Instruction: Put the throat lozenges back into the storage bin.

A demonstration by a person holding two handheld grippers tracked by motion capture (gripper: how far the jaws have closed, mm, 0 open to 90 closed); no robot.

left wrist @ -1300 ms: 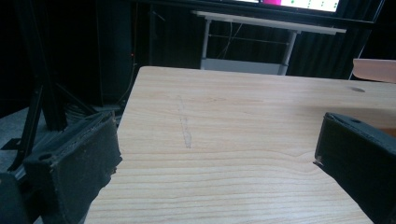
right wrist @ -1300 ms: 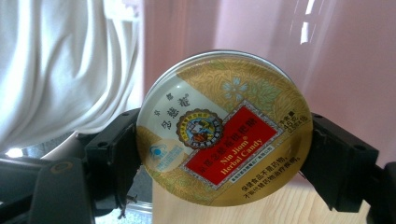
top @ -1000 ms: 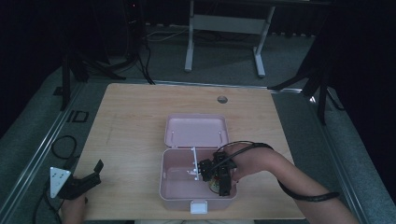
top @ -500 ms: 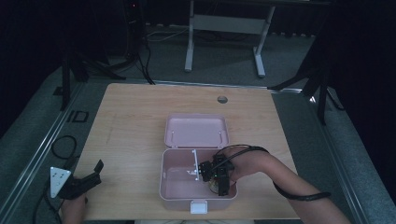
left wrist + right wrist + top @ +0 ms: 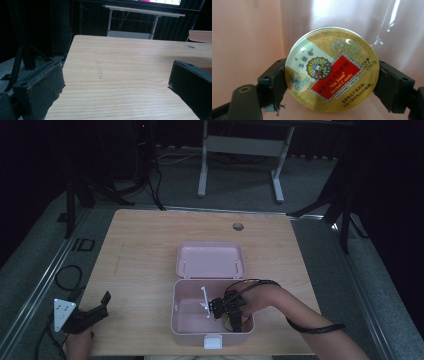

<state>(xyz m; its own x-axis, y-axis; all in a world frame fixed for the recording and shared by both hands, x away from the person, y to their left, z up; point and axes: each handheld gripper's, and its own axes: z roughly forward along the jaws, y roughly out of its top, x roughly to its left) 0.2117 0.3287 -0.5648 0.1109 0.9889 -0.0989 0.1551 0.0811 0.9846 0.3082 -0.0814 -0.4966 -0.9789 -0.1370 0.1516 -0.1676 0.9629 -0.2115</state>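
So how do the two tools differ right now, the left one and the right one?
The left tool sits open with nothing between its jaws, while the right tool is shut on a round Nin Jiom herbal candy tin. The left tool is at the table's near left corner over bare wood; the right tool reaches down inside the open pink box. Both have two black jaws and are hand-held.
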